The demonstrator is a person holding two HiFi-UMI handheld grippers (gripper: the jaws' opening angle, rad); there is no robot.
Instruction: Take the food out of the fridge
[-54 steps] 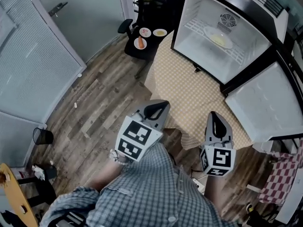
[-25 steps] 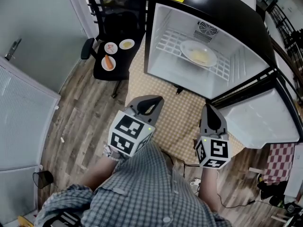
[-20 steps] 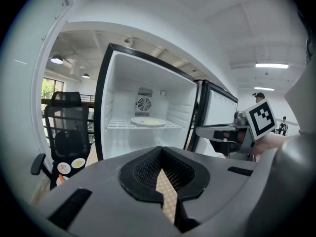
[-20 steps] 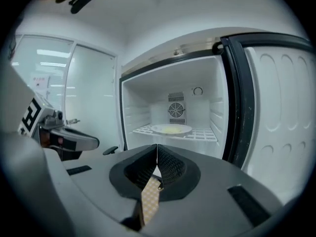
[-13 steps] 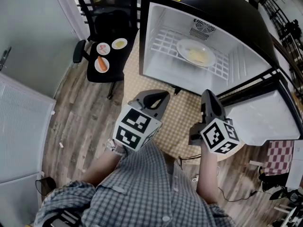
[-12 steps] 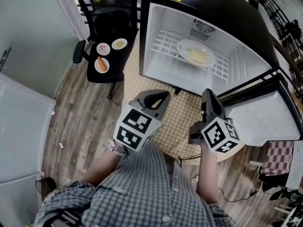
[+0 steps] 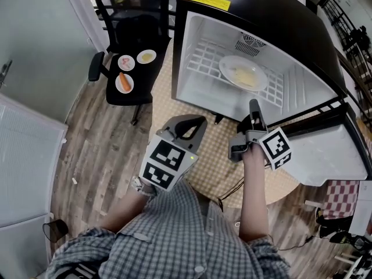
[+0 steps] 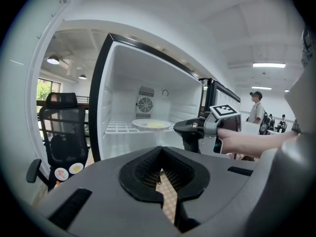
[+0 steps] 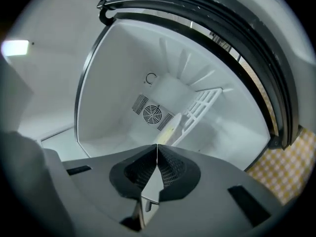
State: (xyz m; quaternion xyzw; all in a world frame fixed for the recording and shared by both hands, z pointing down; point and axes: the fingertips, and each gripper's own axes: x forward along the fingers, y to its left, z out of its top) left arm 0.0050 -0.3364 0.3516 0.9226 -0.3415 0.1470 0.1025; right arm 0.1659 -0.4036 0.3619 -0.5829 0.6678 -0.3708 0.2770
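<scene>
Fridge point(image 7: 203, 95) stands wide open on the checked cloth point(image 7: 221, 150), its door point(image 7: 325, 153) swung out to the right. Inside, the plate point(image 7: 243, 73) of pale yellow food point(image 7: 249, 75) sits on the white wire shelf point(image 7: 200, 54), just below the fan grille on the back wall; nothing's touching it.

Right gripper point(image 7: 253, 106) is up at the fridge's front edge, pointing in and rolled onto its side; in its own view the jaws are pressed together with nothing between them, and the plate point(image 9: 170, 128) is well ahead of the tips.

Left gripper point(image 7: 196, 124) hangs lower and nearer the body, over the cloth; jaws clamped together there too, empty, a sliver of checked cloth showing through beneath them. In the left gripper view the right gripper point(image 8: 193, 131) reaches across in front of the open fridge, forearm point(image 8: 256, 142) behind it.

Off to the left, a black chair point(image 7: 136, 10) has three small plates point(image 7: 124, 83) on its seat; one holds something orange.
</scene>
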